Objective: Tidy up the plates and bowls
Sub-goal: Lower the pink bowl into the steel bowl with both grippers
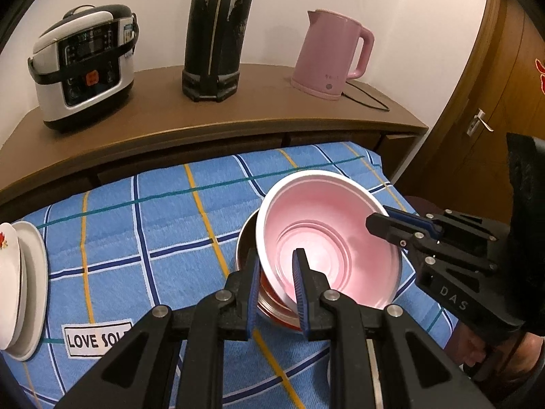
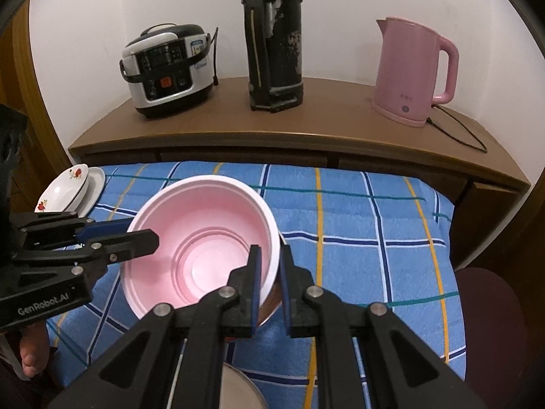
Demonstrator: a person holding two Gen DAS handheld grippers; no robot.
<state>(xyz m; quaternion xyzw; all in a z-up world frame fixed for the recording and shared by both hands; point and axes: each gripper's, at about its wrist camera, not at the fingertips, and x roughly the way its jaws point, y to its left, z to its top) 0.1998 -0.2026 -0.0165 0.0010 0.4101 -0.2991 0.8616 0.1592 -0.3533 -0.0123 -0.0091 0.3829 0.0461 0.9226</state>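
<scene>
A pink bowl with a white rim (image 1: 327, 235) sits tilted in a metal bowl (image 1: 243, 238) on the blue checked cloth; the pink bowl also shows in the right wrist view (image 2: 207, 238). My left gripper (image 1: 276, 272) is shut on the pink bowl's near-left rim, one finger inside and one outside. My right gripper (image 2: 270, 272) is shut on its right rim, above the metal bowl (image 2: 272, 301). In the left wrist view the right gripper (image 1: 381, 221) reaches in from the right. White flowered plates (image 2: 68, 187) are stacked at the cloth's left edge.
A wooden counter (image 2: 306, 126) behind the cloth carries a rice cooker (image 2: 168, 68), a black thermos (image 2: 274, 41) and a pink kettle (image 2: 412, 68) with a cord. A round metal rim (image 2: 238, 388) shows below the right gripper. A door (image 1: 483, 109) is at right.
</scene>
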